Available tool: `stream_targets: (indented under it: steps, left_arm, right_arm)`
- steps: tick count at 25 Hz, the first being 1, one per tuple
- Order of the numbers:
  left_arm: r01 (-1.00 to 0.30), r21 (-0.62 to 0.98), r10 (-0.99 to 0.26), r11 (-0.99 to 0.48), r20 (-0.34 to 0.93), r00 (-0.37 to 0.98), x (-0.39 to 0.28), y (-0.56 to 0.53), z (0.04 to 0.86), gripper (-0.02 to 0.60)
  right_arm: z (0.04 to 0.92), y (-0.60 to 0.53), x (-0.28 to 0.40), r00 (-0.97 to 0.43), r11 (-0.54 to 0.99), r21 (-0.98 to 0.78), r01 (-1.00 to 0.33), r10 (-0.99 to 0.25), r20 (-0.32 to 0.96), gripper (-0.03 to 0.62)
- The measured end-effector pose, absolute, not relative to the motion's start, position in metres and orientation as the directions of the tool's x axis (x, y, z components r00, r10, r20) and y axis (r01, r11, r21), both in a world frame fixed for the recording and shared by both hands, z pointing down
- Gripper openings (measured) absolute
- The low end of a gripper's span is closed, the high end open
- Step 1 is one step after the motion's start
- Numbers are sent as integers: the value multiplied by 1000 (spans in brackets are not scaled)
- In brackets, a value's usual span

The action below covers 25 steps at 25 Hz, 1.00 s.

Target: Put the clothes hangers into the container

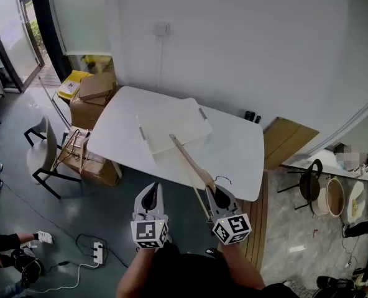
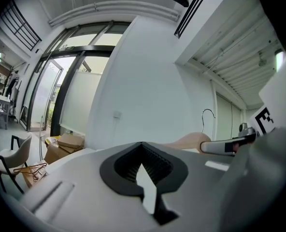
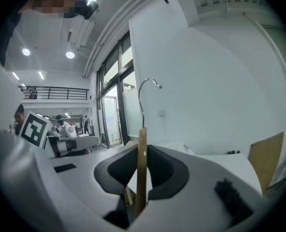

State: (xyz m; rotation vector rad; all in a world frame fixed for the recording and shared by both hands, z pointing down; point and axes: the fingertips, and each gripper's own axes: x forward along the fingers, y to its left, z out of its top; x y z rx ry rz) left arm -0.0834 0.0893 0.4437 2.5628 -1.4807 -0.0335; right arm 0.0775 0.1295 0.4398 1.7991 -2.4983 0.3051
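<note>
a white table (image 1: 240, 148) bears a shallow white container (image 1: 165, 129) near its far side. in the head view, a wooden clothes hanger (image 1: 187, 160) slants up from the right gripper (image 1: 218, 194), and its far end shows over the container's near edge. the right gripper's jaws are narrowly parted and clamped on the hanger's wood (image 3: 141, 168) close to its wire hook (image 3: 145, 88). the left gripper (image 1: 151, 194) hangs beside it off the table's near edge, with its tips together and holding nothing.
</note>
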Motion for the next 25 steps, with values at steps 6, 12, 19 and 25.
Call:
stream_targets:
  steps: [6, 12, 19, 25]
  left_arm:
    - [-847, 160, -851, -508, 59, 522, -97, 63, 447, 6]
    - [-843, 166, -849, -512, 55, 526, -102, 51, 449, 6]
    - [-857, 168, -864, -487, 48, 501, -106, 24, 449, 6]
    - [-865, 160, -872, -475, 41, 487, -97, 0, 449, 6]
  right_arm:
    - [444, 104, 58, -316, 299, -123, -946, -936, 158, 61]
    - [446, 88, 49, -320, 303, -123, -945, -934, 158, 61]
    - [444, 59, 45, -351, 336, -121, -934, -926, 137, 61]
    - [443, 28, 49, -380, 366, -126, -922, -918, 114, 61]
